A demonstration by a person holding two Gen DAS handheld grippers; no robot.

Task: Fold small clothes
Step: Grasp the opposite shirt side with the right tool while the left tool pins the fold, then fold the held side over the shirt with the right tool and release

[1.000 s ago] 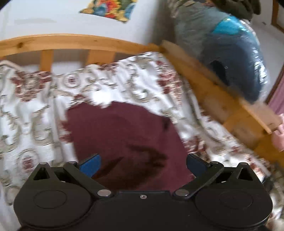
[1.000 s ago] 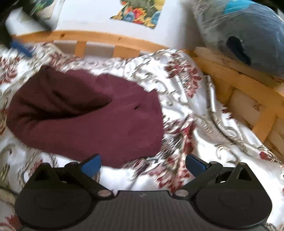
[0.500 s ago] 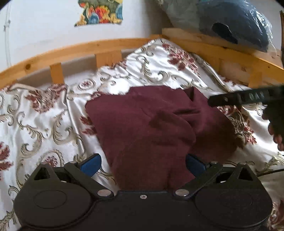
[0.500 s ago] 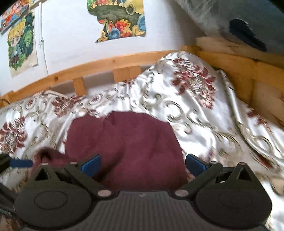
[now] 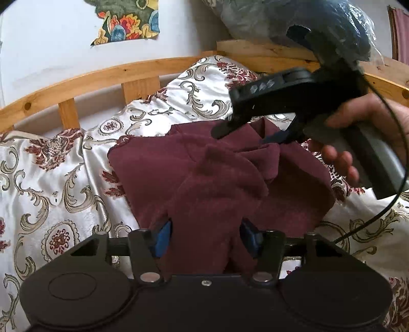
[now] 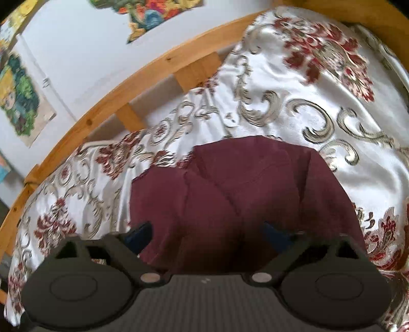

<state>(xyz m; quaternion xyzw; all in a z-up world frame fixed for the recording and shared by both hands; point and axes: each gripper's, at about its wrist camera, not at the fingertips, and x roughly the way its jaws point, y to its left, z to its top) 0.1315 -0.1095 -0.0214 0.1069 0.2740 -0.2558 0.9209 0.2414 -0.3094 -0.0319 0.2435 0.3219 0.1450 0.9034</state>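
Note:
A maroon garment (image 5: 204,178) lies crumpled on the floral bedspread (image 5: 64,184). My left gripper (image 5: 205,237) is at its near edge. The jaws are closing, and a raised fold of the cloth fills the gap and touches both blue pads (image 5: 163,237). In the left wrist view a hand (image 5: 358,132) holds my right gripper (image 5: 242,135) over the garment's far right part. In its own view the right gripper (image 6: 207,233) is closing but still wide. The maroon garment (image 6: 242,184) lies between and under its fingers, which do not press on it.
A wooden bed rail (image 5: 102,79) curves along the far side, with a white wall and posters (image 5: 127,23) behind it. A plastic-wrapped dark bundle (image 5: 319,23) rests on the rail at the top right. A black cable (image 5: 383,212) hangs from the right gripper.
My left gripper sank onto the garment's near edge and its jaws narrowed around a fold. My right gripper swung in from the right over the garment, rolled, and began to narrow.

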